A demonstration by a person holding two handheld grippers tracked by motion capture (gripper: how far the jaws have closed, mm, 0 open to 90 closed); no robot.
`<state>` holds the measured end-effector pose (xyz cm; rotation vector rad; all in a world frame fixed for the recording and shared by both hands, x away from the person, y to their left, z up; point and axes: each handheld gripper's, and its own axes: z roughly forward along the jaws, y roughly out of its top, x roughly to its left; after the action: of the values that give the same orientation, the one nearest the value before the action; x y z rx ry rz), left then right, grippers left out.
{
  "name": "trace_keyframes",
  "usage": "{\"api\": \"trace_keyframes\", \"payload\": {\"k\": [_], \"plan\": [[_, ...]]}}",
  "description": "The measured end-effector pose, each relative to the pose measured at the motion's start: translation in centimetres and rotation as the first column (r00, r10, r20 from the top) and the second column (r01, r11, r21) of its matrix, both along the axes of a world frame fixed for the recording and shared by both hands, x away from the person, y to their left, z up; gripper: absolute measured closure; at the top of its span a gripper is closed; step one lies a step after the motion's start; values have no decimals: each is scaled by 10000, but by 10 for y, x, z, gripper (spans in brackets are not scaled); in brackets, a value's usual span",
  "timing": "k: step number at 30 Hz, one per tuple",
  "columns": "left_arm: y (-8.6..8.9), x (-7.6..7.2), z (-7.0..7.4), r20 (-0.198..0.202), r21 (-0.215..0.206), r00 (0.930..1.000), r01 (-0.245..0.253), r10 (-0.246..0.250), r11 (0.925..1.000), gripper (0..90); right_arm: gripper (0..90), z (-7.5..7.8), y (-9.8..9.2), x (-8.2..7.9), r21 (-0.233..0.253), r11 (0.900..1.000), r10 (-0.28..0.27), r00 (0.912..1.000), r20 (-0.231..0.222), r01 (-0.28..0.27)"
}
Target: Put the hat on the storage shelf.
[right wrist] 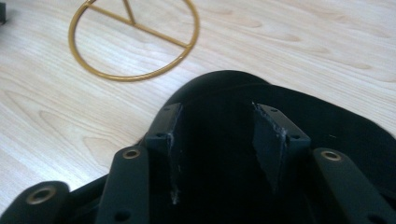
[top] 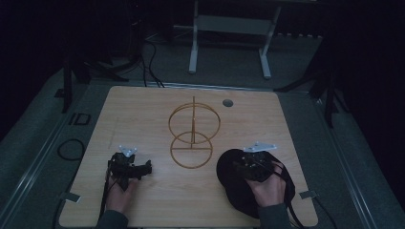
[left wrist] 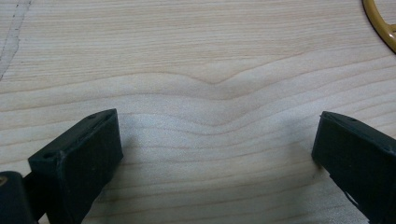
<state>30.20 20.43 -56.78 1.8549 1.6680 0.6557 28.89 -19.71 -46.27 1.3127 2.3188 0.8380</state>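
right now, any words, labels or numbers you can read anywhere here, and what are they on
"ID": dark letters on the grey floor left of the wooden table in the high view; dim, so this reading is uncertain.
No print can be made out on the gold wire stand, the black hat or either gripper.

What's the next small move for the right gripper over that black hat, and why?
Probably close the right gripper on the black hat. Its jaws stand apart right over the dark fabric, nothing pinched between them as far as the dim picture shows, and the gold wire stand sits just beyond, bare. The left gripper is open over bare table, so it can wait.
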Motion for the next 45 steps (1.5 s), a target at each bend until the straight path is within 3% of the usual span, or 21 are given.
{"api": "trace_keyframes", "payload": {"k": [2,11,12,14,18,21,26,32,34,36,40,45], "plan": [[0,0,0,0,-3,10000,-2,2,10000,12,487,-3,5,2,-95,9999,104,9999,-113,-105],[0,0,0,-2,0,10000,0,0,10000,12,318,-13,18,10,-217,9989,-416,9982,-432,407],[0,0,0,0,-2,10000,-1,1,10000,12,253,-15,23,12,-341,9983,-478,9982,-368,465],[0,0,0,1,-1,10000,-1,1,10000,12,220,-18,27,14,-666,9969,-446,9984,-348,422],[0,0,0,1,0,10000,0,0,10000,12,210,-25,33,19,-909,9935,-746,9951,-654,685],[0,0,0,-4,2,10000,5,-5,10000,12,236,-24,34,22,-987,9896,-1129,9902,-820,1046],[0,0,0,1,0,10000,1,-1,10000,12,256,-25,32,22,-1043,9759,-2026,9736,-1051,1919],[0,0,0,-2,2,10000,0,0,10000,12,292,-39,33,29,-1137,9731,-2183,9597,-1769,2004],[0,0,0,-2,2,10000,0,0,10000,12,292,-41,33,30,-1082,9743,-2149,9588,-1856,1974],[0,0,0,2,-2,10000,-1,1,10000,12,382,-43,31,31,-926,9782,-2007,9601,-1949,1857],[0,0,0,3,-3,10000,-3,3,10000,12,452,-42,30,31,-841,9808,-1899,9605,-2035,1761],[0,0,0,6,-3,10000,-2,2,10000,12,601,-41,27,30,-634,9860,-1642,9633,-2124,1541]]}}
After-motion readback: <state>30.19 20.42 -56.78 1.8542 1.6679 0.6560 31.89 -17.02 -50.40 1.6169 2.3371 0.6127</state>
